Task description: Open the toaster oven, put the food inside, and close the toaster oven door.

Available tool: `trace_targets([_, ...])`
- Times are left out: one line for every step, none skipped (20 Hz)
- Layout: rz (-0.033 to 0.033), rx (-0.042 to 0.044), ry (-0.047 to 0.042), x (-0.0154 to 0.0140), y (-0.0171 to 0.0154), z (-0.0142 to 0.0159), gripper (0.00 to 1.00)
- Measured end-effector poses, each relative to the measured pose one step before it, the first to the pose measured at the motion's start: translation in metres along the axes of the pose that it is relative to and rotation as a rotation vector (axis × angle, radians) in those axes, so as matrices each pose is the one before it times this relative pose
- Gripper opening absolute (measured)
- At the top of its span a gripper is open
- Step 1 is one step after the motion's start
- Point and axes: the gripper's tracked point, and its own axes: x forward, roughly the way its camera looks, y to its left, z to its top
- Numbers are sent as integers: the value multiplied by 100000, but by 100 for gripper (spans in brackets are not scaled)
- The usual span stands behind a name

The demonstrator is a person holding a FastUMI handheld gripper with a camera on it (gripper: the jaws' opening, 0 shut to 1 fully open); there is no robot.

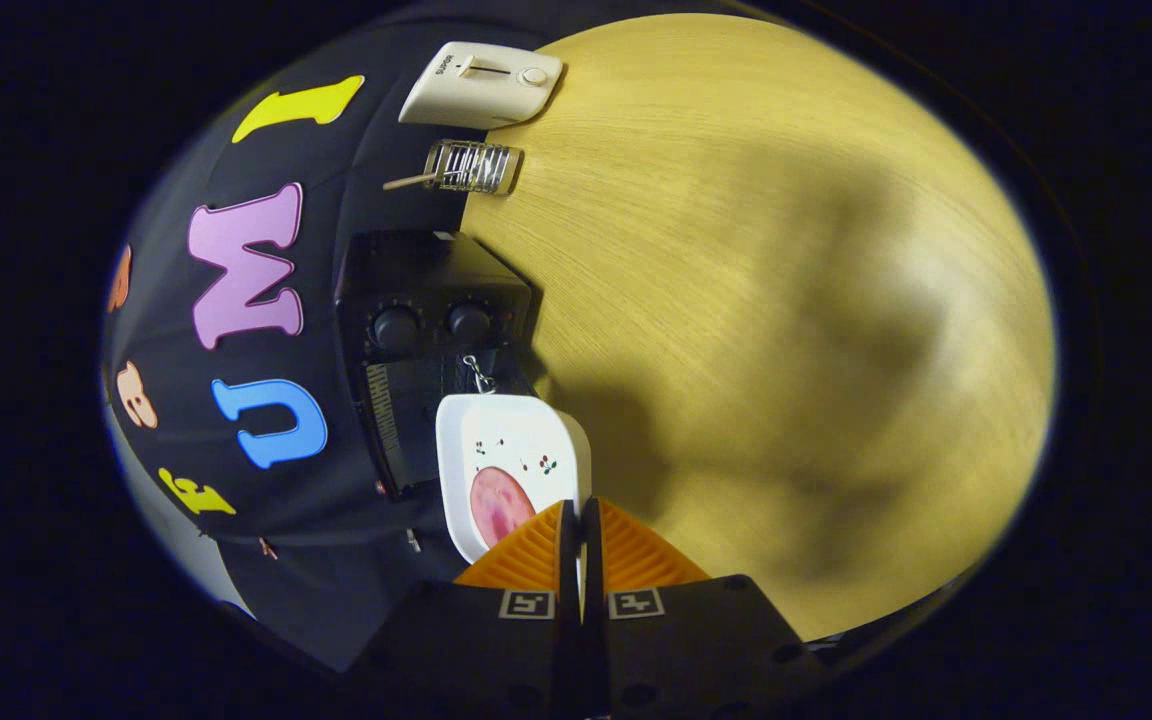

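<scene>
The gripper (579,515) has its two ribbed, wedge-shaped fingers (534,560) drawn almost together, with a thin slit between them that pinches the near rim of a white plate (521,440); it looks closed on that rim, holding the plate out ahead. The plate is smooth, glossy and square with rounded corners, and a flat pink round of food (498,503) lies on it just ahead of the left finger. Beyond the plate's far edge, close to it and roughly in line with the fingers, stands the toaster oven (426,330), a matte black box with two round knobs; whether its door is open cannot be told. Judging by this, the coming move is a straight push forward. Farther on lie a small wire rack (471,166) and a white toaster (481,82), all on a pale wood-grain table (786,300)
</scene>
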Motion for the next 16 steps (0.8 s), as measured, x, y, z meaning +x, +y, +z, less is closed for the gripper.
trace_targets([-248,1733,-3269,1259,521,-938,5])
trace_targets([777,1768,-3265,1210,758,-771,5])
trace_targets([1024,1849,-3550,952,804,-667,5])
trace_targets([1395,1884,-3482,1010,909,-505,5])
trace_targets([810,1758,-3143,886,742,-648,5])
trace_targets([313,1738,-2932,1138,868,-393,5])
trace_targets([-33,2099,-2142,966,729,-650,5])
trace_targets([134,2412,-1999,970,796,-609,5])
trace_targets([68,2800,-2079,869,858,-635,5])
trace_targets([352,2808,-1823,863,947,-703,5])
trace_targets([852,2494,-1631,870,1042,-627,5])
trace_targets([737,1981,-1643,857,934,-609,5])
trace_targets([894,1534,-1949,914,902,-410,5])
trace_targets([352,1545,-2659,1045,703,-285,5])
trace_targets([642,2066,-2976,725,633,134,5])
trace_targets([897,2368,-3256,989,655,138,5])
